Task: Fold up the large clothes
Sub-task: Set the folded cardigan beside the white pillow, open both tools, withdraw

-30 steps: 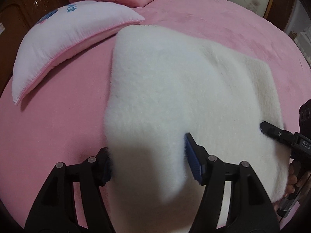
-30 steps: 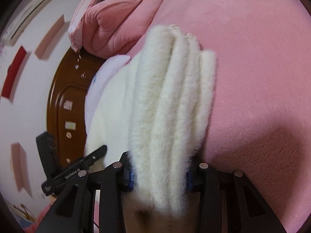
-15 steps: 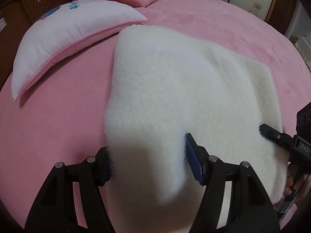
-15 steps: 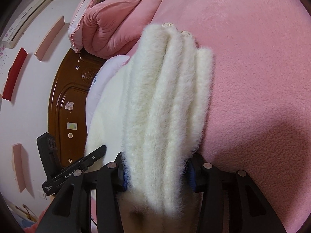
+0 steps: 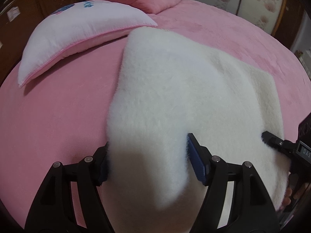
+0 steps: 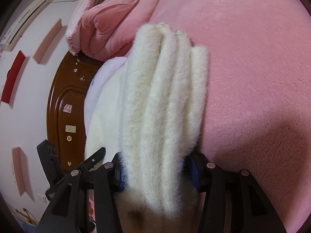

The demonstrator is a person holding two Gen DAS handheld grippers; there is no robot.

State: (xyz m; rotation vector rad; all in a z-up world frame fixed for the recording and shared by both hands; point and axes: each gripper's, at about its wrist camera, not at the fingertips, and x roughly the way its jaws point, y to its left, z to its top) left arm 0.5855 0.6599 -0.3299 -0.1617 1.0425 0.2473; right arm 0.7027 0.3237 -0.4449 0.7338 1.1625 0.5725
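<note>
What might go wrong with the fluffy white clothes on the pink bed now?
1. The right tongs have just been opening around the folded fluffy white garment. Its stacked layers may spring apart.
2. The left tongs have been opening too, with the near edge between them. If they pull back, the fuzz might catch and drag the fold crooked.
3. The garment's far corner lies close to the white crescent pillow with pink trim, and a shove may bump it.

the garment ran off the bottom edge in both views, its near end a blur. its pile hid the left gripper's left pad. a hand at lower right showed only fingertips.
</note>
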